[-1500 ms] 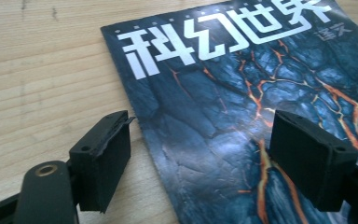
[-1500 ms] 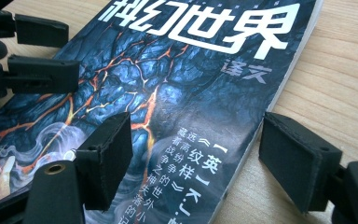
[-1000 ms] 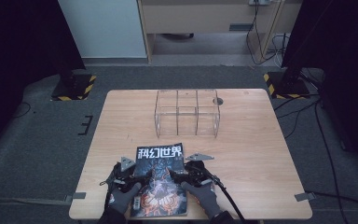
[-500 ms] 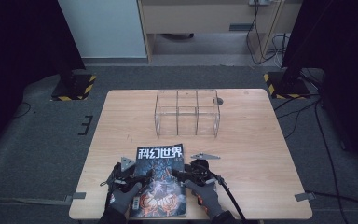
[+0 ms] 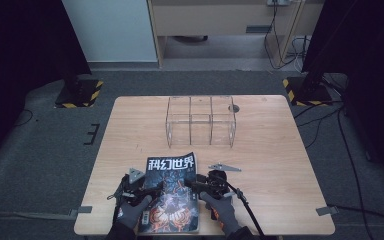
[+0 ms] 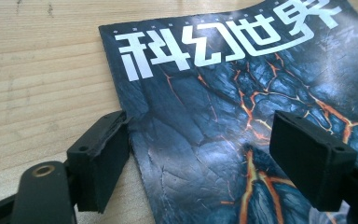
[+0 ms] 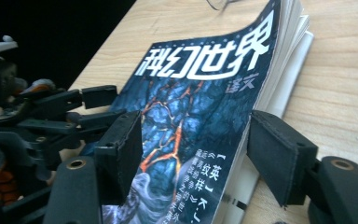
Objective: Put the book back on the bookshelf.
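Down at the near edge of the wooden table (image 5: 280, 150), a magazine (image 5: 171, 192) with a dark blue cover, orange cracks and large white characters lies face up between the two grippers. Its title end points toward the far side of the table.

In the right gripper view, the magazine's (image 7: 191, 116) open page edge is lifted and fanned on the side by the right-hand jaw, and the cover bows upward near the title. The right gripper (image 7: 196, 154) has its jaws spread wide on either side of that edge: one pad sits over the cover, the other beside the loose pages. I cannot tell whether either pad touches the paper. From above, the right gripper (image 5: 207, 182) sits at the magazine's right side, held by a gloved hand (image 5: 222, 212).

In the left gripper view, the left gripper (image 6: 198, 161) is also wide open. Its left-hand pad is right at the magazine's (image 6: 223, 107) side edge, where the cover looks slightly creased, and the other pad hovers over the cover. From above, the left gripper (image 5: 140, 187) sits at the magazine's left side, held by the other gloved hand (image 5: 132, 215).

Farther back, near the middle of the table, stands a clear plastic organizer (image 5: 201, 121) divided into compartments. A small round hole (image 5: 233, 107) shows in the tabletop just behind it.
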Tool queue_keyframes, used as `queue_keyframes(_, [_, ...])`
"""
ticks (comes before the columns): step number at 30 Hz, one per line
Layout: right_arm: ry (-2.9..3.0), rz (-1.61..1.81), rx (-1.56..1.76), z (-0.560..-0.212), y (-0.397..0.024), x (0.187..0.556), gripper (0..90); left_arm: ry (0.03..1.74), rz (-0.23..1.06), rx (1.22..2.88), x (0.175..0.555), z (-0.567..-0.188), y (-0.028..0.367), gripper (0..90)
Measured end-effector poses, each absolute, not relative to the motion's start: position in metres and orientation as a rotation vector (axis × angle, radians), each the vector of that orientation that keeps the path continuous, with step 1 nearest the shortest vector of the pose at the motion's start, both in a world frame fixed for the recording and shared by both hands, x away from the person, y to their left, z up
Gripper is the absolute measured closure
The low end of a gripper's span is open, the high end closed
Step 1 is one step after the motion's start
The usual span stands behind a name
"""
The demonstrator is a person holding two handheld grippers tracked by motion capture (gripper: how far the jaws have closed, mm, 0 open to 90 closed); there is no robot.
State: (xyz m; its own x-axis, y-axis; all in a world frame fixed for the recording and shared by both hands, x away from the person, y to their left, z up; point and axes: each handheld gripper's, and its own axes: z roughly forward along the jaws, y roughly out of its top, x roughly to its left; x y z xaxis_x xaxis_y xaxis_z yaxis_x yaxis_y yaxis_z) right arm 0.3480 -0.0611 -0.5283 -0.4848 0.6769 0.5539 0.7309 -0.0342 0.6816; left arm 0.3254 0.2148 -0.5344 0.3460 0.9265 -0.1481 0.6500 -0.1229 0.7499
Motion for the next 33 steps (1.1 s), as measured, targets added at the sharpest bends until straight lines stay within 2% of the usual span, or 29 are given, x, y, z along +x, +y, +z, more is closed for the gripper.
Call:
queue_keyframes(13, [-2.171,-1.499,-1.648,-0.539,-0.058,0.348,33.3,1.390,0.462,1.846,0.325,-0.535,0.215,19.6])
queue_keyframes(24, [-2.006,-1.679,-1.549,-0.529,-0.062,0.344,37.5,1.391,0.456,1.842,0.325,-0.534,0.216,19.6])
queue_keyframes(33, [-2.065,-1.593,-1.602,-0.536,-0.063,0.343,37.0,1.398,0.460,1.838,0.325,-0.534,0.215,19.7])
